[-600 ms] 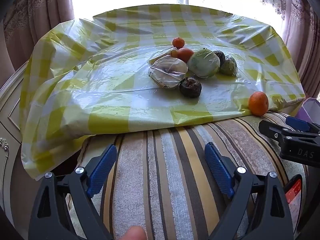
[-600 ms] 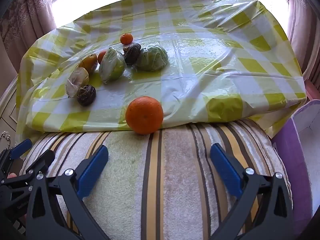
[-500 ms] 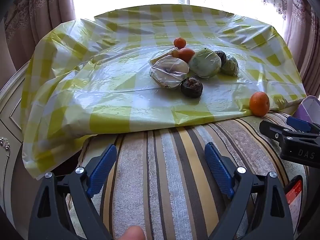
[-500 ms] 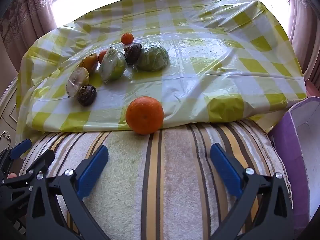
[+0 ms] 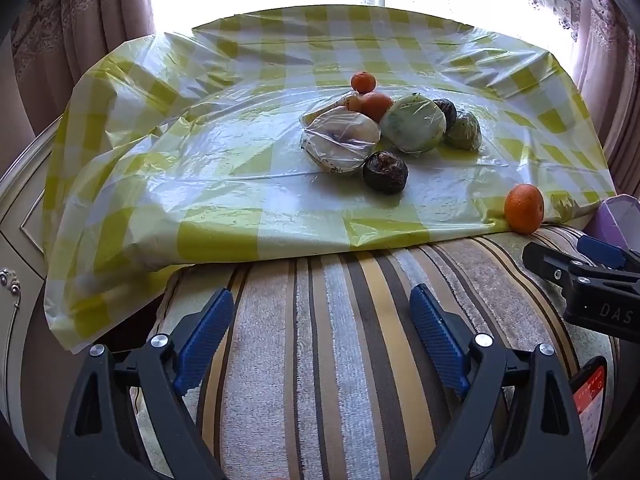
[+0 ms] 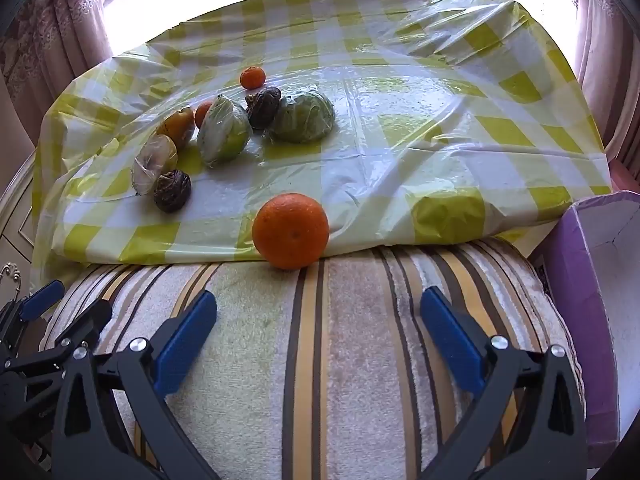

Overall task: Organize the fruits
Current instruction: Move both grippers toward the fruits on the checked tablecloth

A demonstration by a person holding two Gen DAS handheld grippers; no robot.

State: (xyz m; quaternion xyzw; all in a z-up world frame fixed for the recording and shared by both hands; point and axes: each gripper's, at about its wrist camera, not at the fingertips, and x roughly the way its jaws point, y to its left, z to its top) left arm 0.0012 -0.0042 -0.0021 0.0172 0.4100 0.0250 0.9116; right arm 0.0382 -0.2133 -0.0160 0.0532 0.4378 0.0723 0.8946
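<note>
A large orange (image 6: pixel 291 231) sits at the front edge of the yellow checked plastic sheet (image 6: pixel 400 128), just ahead of my open, empty right gripper (image 6: pixel 319 322); it also shows in the left wrist view (image 5: pixel 524 208). A cluster of fruits lies farther back: a wrapped pale fruit (image 5: pixel 340 145), a wrapped green fruit (image 5: pixel 413 123), a dark wrinkled fruit (image 5: pixel 385 172), a small tangerine (image 5: pixel 363 82). My left gripper (image 5: pixel 322 320) is open and empty over the striped cloth, well short of the cluster.
A striped towel (image 6: pixel 352 360) covers the near surface. A purple box (image 6: pixel 592 280) stands at the right edge. Curtains (image 5: pixel 80 20) and a bright window are behind. The right gripper's body (image 5: pixel 592 280) shows in the left wrist view.
Both views have shifted very slightly; the fruits sit a little lower in the frames. Both grippers stay open and nothing on the sheet has moved.
</note>
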